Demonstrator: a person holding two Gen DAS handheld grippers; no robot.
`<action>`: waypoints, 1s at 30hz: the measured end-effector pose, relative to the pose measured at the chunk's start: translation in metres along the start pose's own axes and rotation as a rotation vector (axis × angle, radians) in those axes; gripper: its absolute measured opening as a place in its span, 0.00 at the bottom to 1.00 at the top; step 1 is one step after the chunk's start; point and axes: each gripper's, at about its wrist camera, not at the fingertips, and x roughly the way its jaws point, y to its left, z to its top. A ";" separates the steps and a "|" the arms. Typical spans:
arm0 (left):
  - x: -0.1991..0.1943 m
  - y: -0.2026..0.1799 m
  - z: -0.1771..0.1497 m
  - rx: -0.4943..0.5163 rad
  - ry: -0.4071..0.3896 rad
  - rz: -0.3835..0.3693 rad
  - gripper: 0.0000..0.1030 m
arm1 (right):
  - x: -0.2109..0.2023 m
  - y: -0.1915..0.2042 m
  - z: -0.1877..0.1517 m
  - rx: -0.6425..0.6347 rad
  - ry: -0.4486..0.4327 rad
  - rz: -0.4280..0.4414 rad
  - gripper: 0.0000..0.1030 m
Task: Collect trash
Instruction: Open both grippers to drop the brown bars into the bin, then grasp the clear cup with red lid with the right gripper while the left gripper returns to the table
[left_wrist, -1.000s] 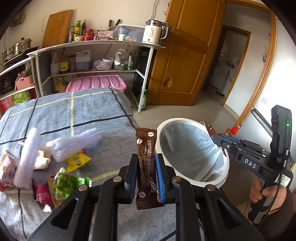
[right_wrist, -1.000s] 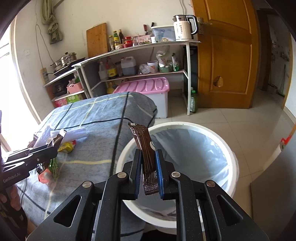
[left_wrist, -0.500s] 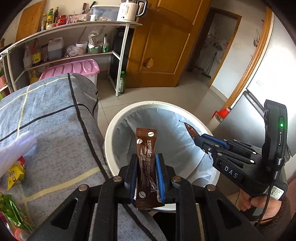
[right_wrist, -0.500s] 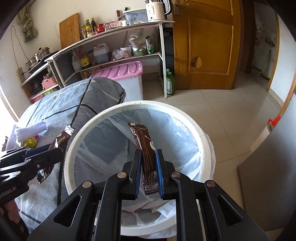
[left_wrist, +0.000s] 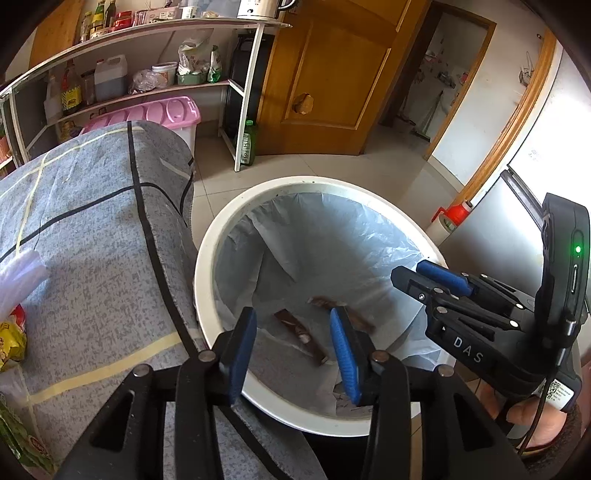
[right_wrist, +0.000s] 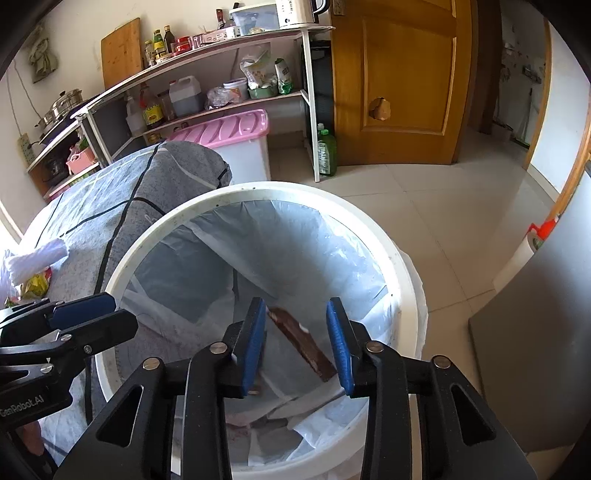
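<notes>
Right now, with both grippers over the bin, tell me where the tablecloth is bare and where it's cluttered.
Bare: the grey tablecloth from its black stripe to the edge beside the white bin, and the far rounded end near the pink box. Crowded: the left edge, with the clear plastic bag and yellow wrapper.

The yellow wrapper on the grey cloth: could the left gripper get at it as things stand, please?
Probably yes. The left gripper is open and empty over the white bin, its jaws having just opened. The yellow wrapper lies exposed on the grey cloth, beside a white plastic bag, with nothing between.
</notes>
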 end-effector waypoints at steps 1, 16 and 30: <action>-0.001 0.002 0.000 -0.003 -0.001 0.000 0.44 | -0.001 0.001 0.000 0.004 -0.004 0.002 0.34; -0.068 0.043 -0.021 -0.072 -0.118 0.062 0.56 | -0.046 0.049 -0.001 -0.017 -0.096 0.092 0.35; -0.159 0.129 -0.085 -0.206 -0.239 0.236 0.64 | -0.064 0.152 -0.028 -0.149 -0.099 0.305 0.39</action>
